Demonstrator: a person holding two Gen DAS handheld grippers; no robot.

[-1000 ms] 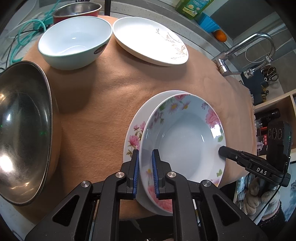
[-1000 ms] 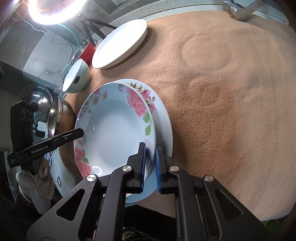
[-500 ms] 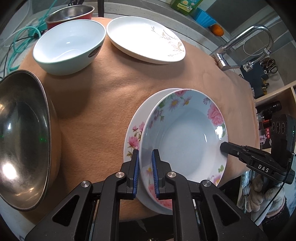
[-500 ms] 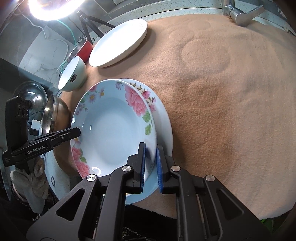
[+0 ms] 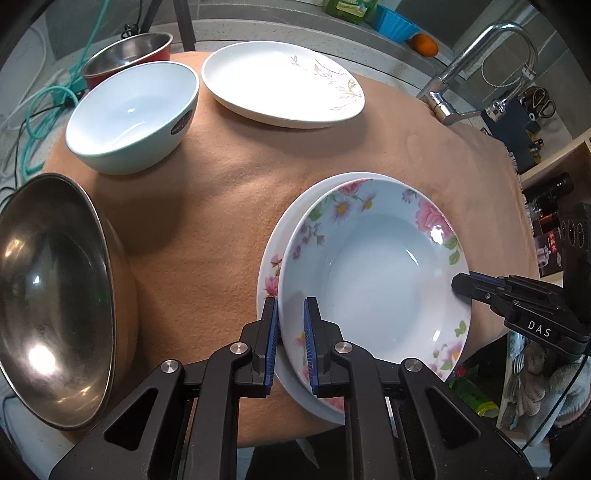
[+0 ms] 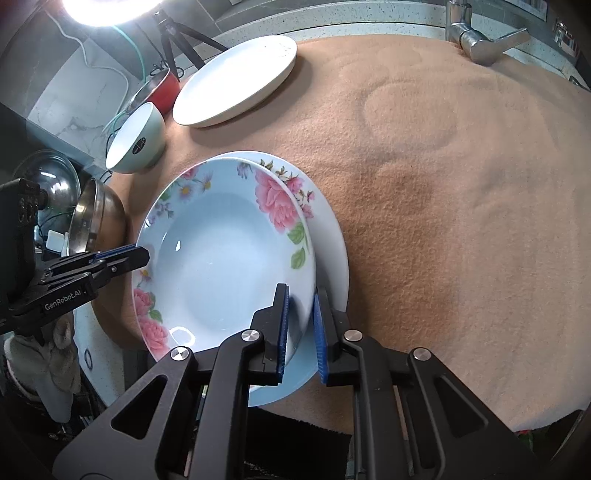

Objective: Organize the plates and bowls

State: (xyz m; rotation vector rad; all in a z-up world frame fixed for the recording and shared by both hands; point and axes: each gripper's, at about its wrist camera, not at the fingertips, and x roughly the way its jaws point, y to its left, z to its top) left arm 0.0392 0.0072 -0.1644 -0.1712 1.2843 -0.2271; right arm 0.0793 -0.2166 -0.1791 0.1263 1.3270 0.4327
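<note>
Floral deep plate (image 5: 376, 269) sits on the flat floral plate (image 5: 275, 254), overhanging it toward 3 o'clock. Left gripper (image 5: 290, 334) stays clamped narrow on its 7 o'clock rim. Right gripper (image 6: 300, 325) jaws have just been opening, rim between them, pads easing off: stacking looks done, release starting. Left view alone shows steel bowl (image 5: 55, 295) at 9, mint bowl (image 5: 133, 114), white plate (image 5: 280, 83). Right view shows bare cloth (image 6: 461, 184) at 2.

- This is a kitchen.
- A shiny metal tap (image 5: 480, 70) stands at the back of the counter (image 6: 332, 22).
- Plates, bowls and a red pot (image 5: 129, 55) sit on a brown cloth (image 5: 221, 184).
- A green soap bottle (image 5: 349, 7) is nearby.
</note>
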